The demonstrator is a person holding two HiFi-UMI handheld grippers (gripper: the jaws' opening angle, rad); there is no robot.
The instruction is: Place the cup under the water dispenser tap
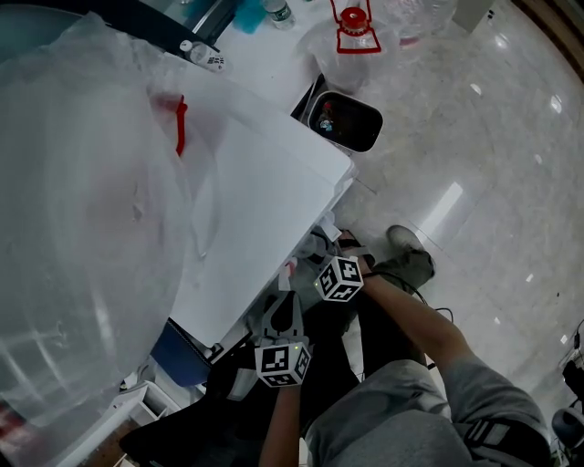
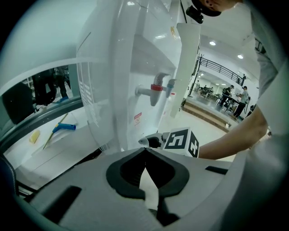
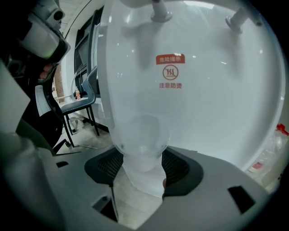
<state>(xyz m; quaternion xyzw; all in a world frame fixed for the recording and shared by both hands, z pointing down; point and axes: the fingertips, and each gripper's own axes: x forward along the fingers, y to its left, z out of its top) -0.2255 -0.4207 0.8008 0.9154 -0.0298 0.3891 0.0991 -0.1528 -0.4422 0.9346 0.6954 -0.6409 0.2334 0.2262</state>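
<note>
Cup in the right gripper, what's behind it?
Behind the cup: the water dispenser, its red warning label and two taps above. The cloudy cup hides whatever lies lower.

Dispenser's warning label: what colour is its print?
Red; the warning label shows best in the right gripper view.

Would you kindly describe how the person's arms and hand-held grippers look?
The left hand-held gripper and right hand-held gripper are grey with black jaw pads; each carries a cube of black-and-white square markers. The right arm has a grey sleeve.
</note>
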